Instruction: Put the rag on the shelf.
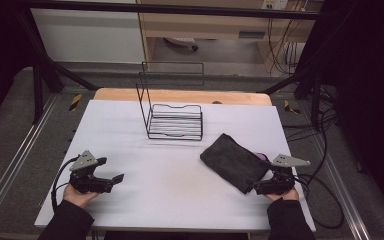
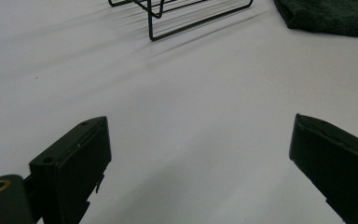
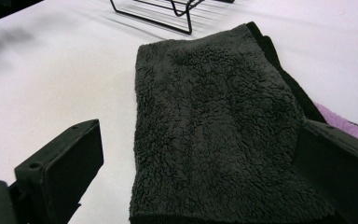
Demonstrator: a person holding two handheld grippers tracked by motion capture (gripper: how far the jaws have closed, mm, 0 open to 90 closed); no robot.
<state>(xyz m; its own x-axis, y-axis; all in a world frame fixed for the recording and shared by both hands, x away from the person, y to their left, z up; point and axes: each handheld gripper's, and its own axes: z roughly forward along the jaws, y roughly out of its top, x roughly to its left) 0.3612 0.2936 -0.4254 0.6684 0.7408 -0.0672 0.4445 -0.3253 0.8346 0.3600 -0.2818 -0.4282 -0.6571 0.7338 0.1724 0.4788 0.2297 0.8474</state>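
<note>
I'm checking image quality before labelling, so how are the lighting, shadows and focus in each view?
High view: even light on the white table, dark surroundings. Left gripper view: the black wire rack casts soft streaked shadows; near jaws look soft. Right gripper view: the dark grey fleecy folded cloth shows sharp pile, no glare.

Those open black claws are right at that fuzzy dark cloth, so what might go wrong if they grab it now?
The right gripper stands open around the near end of the folded dark grey fleece cloth, so it may pinch only the top layer and let the fold fall open. A purple cloth peeks out beneath; it might drag along. Lifted carelessly, the cloth could snag the black wire rack.
</note>
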